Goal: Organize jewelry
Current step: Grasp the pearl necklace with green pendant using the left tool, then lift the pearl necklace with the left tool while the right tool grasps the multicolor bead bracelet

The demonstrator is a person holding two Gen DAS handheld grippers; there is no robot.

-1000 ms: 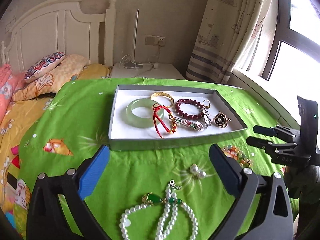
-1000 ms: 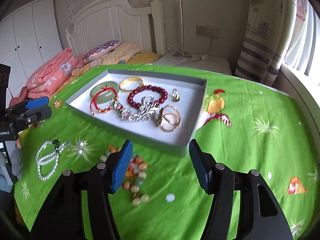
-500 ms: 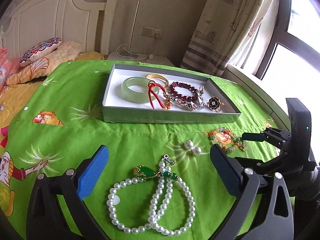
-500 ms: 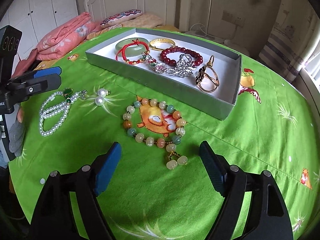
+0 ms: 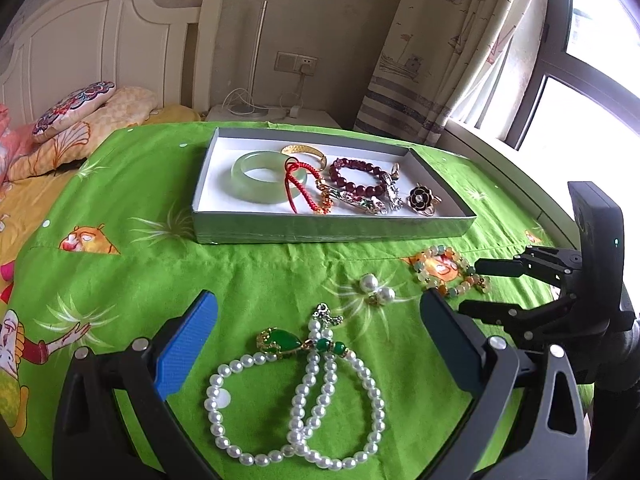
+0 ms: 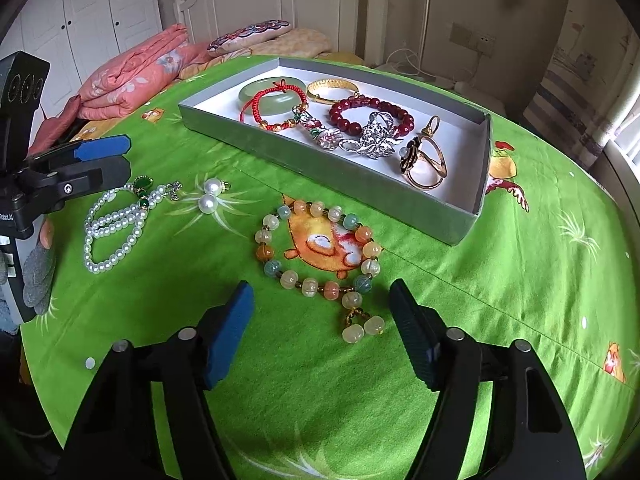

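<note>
Pastel stone beads form a bracelet (image 6: 318, 256) lying flat on the green cartoon-print bedspread (image 6: 520, 280), just ahead of the right gripper (image 6: 320, 320), whose jaws have just been closing and touch nothing. The left gripper (image 5: 316, 344) gapes over a pearl necklace (image 5: 296, 392). Beyond sits the grey tray (image 6: 360, 184); white headboard (image 5: 100, 52) behind.

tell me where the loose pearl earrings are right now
The pearl earrings lie on the green cloth outside the grey tray, between the pearl necklace and the multicoloured bead bracelet, in both wrist views.
</note>
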